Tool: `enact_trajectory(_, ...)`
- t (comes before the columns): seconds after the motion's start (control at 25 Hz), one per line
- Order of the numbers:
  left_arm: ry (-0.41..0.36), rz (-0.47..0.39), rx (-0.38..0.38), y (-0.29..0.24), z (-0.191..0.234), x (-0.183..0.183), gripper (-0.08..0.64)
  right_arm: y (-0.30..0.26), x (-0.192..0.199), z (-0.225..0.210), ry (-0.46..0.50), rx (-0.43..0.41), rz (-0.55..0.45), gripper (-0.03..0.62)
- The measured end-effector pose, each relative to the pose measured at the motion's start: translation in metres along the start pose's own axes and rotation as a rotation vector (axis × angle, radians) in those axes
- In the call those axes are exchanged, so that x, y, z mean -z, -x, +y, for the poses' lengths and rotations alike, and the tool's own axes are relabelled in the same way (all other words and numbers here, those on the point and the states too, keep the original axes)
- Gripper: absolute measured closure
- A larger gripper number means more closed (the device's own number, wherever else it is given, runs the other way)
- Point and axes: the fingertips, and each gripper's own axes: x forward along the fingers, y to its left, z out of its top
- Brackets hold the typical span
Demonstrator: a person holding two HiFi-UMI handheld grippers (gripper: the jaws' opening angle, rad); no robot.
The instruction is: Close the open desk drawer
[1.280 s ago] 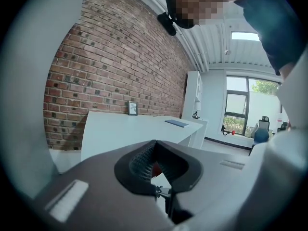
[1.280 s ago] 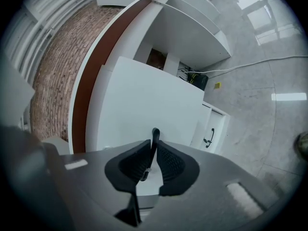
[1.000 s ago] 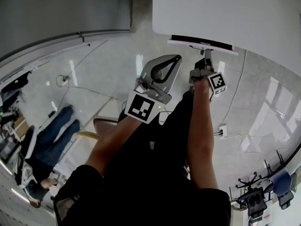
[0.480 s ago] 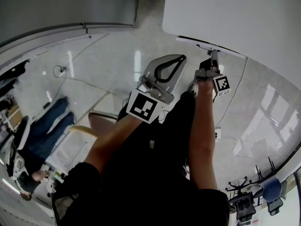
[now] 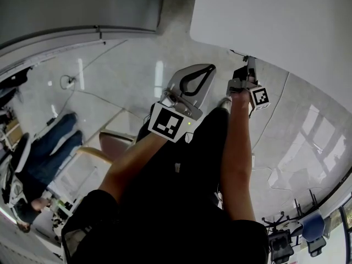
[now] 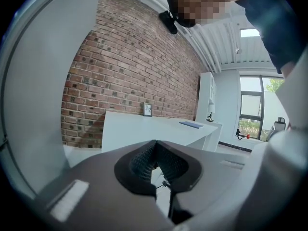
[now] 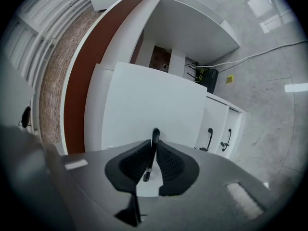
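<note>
The white desk fills the upper right of the head view. My right gripper reaches to its front edge. In the right gripper view the jaws are shut on the thin black handle of the white drawer front, and the handle shows between the ribbed pads. The drawer itself is almost hidden under the desk top in the head view. My left gripper hangs beside it over the floor, apart from the desk. Its jaws are shut with nothing between them.
Two more fronts with black handles stand right of the drawer. A black box and cables lie under the desk. A cable runs over the shiny floor. A seated person and a wooden chair are at left, office chairs at lower right.
The drawer front and the dark gap under the desk top have all but vanished from the head view as my right gripper moved toward the desk with the handle. The left gripper stayed shut.
</note>
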Motion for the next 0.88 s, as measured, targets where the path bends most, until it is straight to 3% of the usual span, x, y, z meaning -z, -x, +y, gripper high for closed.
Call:
enact_trajectory(0.48, 0.014, -0.034, -0.040, -0.004, 0.011, 0.010, 0.543, -0.035, -0.014, 0.014, 0.032, -0.090, 0.003, 0.545)
enact_trajectory(0.88, -0.011, -0.066, -0.039, -0.007, 0.010, 0.014, 0.543, -0.045, -0.021, 0.019, -0.012, -0.121, -0.035, 0.557)
